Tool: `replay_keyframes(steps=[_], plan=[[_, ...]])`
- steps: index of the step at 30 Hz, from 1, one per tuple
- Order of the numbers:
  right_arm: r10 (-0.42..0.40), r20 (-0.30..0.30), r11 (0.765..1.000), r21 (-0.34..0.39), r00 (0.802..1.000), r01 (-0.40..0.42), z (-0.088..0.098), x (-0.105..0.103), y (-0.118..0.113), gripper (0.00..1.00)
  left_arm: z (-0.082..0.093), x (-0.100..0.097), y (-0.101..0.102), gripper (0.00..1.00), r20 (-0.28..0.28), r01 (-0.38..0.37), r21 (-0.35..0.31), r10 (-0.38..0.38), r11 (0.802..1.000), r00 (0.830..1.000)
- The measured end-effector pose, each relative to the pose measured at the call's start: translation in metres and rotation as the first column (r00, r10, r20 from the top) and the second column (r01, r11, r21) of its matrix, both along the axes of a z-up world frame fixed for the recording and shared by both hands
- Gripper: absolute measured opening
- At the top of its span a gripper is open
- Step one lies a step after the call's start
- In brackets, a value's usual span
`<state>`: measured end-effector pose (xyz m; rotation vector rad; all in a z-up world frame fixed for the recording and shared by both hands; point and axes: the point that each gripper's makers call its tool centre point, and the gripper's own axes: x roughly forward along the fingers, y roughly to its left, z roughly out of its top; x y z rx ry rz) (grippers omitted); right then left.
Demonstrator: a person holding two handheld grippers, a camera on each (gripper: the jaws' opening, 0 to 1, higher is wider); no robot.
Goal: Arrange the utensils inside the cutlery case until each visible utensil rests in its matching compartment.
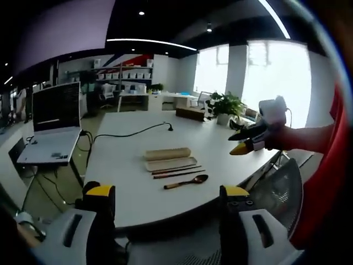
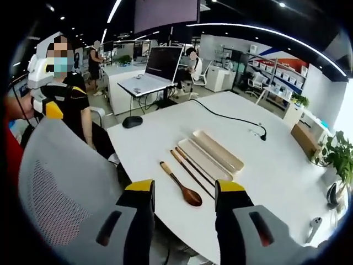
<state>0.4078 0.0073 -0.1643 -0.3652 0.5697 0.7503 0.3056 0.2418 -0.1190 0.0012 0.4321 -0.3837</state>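
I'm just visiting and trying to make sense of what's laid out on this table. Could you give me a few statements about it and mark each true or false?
1. The wooden spoon lies on the white table, outside the cutlery case. True.
2. The chopsticks already rest inside the case. False: they lie on the table between the spoon and the case.
3. The case lid lies beside the case. True.
4. The right gripper clamps the spoon. False: its jaws stand open, holding nothing.
5. A laptop stands open near the table. True.
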Motion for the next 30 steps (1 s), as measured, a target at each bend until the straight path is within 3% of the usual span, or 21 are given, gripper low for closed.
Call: replay_keyframes(steps=[8, 20, 27, 30], plan=[[0.028, -0.017, 1.0, -0.006, 0.999, -0.028, -0.007, 0.0, 0.01, 0.42, -0.001, 0.001, 0.001, 0.79, -0.004, 0.006, 0.006, -0.006, 1.0, 1.0], [0.085, -0.043, 0.992, -0.086, 0.996, -0.088, -0.028, 0.001, 0.014, 0.39, 0.001, 0.002, 0.003, 0.79, -0.001, 0.002, 0.012, -0.002, 1.0, 1.0], [0.09, -0.084, 0.992, -0.077, 0.992, -0.096, -0.041, 0.0, 0.015, 0.45, 0.001, 0.003, 0.002, 0.79, -0.001, 0.007, 0.012, -0.007, 1.0, 1.0], [0.094, -0.084, 0.992, -0.073, 0.992, -0.1, -0.042, 0.001, 0.017, 0.43, 0.002, 0.003, 0.002, 0.79, 0.0, 0.007, 0.018, -0.007, 1.0, 1.0]])
